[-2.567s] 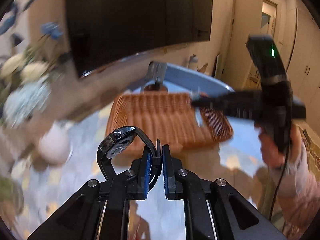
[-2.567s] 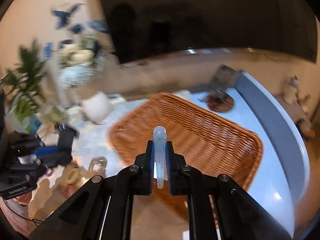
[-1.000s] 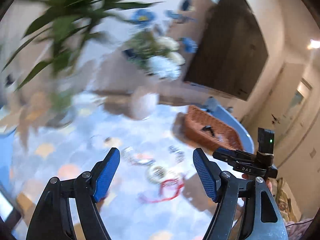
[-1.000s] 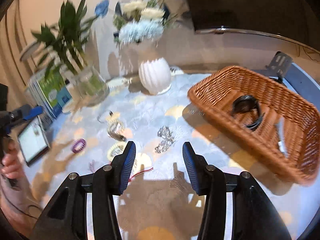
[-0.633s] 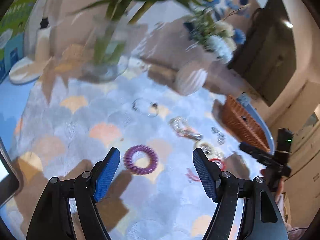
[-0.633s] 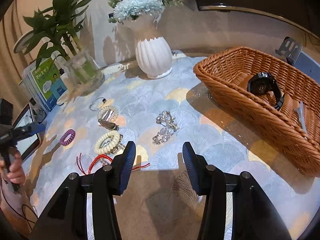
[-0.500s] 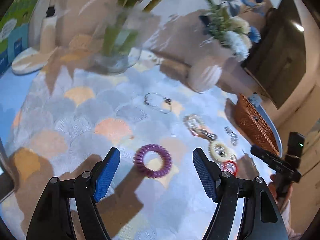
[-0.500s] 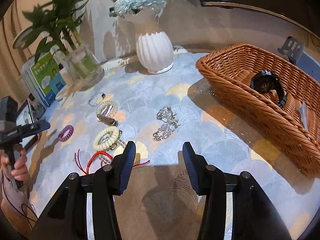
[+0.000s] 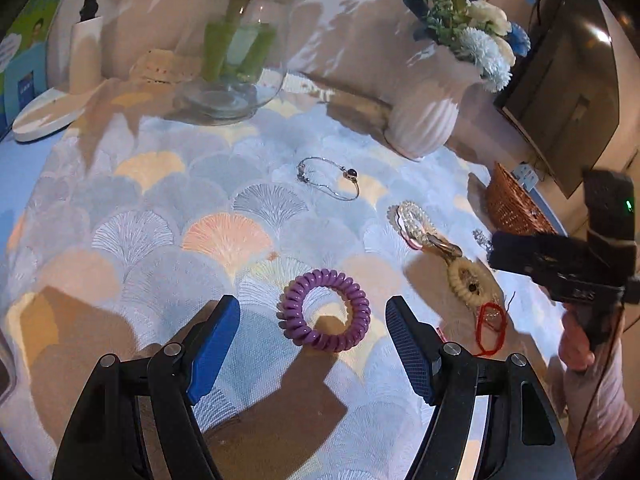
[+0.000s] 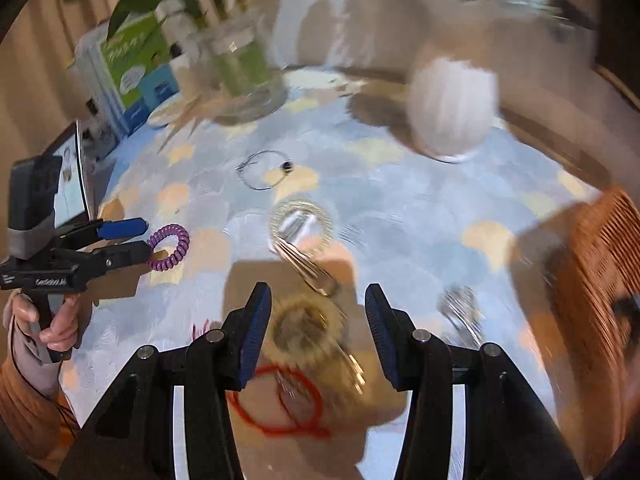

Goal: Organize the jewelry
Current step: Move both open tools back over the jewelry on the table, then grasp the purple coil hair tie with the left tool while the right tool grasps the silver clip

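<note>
A purple coil hair tie (image 9: pixel 325 311) lies on the patterned cloth between the fingers of my left gripper (image 9: pixel 312 320), which stands open around it without touching. My right gripper (image 10: pixel 317 320) is open too, hovering over a cream beaded bracelet (image 10: pixel 306 332) with a red cord (image 10: pixel 280 404) just below it. Further out lie a clear bead bracelet (image 10: pixel 300 220), a thin silver bangle (image 9: pixel 328 178) and a sparkly silver piece (image 10: pixel 460 308). The wicker basket (image 10: pixel 596 264) sits at the right edge. In the right wrist view the left gripper (image 10: pixel 132 236) reaches the purple coil hair tie (image 10: pixel 170 246).
A white ribbed vase (image 9: pixel 424 120) with flowers and a glass vase (image 9: pixel 236 52) of green stems stand at the back of the table. A green and blue box (image 10: pixel 132 68) and a small screen (image 10: pixel 72 184) are at the left. A dark TV (image 9: pixel 560 92) is behind.
Both grippers let go of the watch and the clear clip, now in the basket, and swung left. The left sank over the purple hair tie; the right moved over the cream bracelet.
</note>
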`<control>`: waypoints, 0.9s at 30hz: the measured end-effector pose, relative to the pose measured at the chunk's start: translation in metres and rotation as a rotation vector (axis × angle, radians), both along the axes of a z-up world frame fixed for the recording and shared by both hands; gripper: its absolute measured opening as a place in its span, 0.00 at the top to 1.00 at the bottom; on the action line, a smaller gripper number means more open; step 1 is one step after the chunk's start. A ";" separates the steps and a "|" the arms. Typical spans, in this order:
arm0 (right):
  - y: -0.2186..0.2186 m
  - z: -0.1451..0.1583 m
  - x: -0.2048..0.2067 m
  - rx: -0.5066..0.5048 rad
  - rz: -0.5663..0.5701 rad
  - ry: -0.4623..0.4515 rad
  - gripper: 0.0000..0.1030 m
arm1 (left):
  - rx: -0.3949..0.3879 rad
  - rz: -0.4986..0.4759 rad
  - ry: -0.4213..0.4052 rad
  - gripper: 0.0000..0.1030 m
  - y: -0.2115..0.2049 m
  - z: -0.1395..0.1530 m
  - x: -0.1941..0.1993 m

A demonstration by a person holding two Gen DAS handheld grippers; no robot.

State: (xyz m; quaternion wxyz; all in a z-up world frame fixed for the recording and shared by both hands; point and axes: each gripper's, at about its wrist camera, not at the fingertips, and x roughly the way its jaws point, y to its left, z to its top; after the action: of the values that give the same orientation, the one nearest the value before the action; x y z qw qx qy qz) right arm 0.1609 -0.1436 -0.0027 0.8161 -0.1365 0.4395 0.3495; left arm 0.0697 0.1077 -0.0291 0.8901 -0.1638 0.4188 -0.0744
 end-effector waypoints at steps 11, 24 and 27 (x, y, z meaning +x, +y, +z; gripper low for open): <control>0.043 -0.033 0.004 -0.152 0.076 -0.070 0.50 | 0.125 -0.012 0.012 0.30 -0.017 -0.003 0.003; 0.044 -0.034 0.003 -0.119 0.062 -0.104 0.76 | 0.162 0.013 0.012 0.89 -0.017 -0.005 0.008; 0.041 -0.033 0.002 -0.108 0.049 -0.116 0.77 | 0.135 0.019 0.002 0.90 -0.012 -0.004 0.007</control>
State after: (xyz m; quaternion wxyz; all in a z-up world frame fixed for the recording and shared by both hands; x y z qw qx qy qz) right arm 0.1630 -0.1028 -0.0354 0.8229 -0.2109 0.4063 0.3366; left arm 0.0766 0.0952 -0.0331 0.8993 -0.1077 0.4222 -0.0374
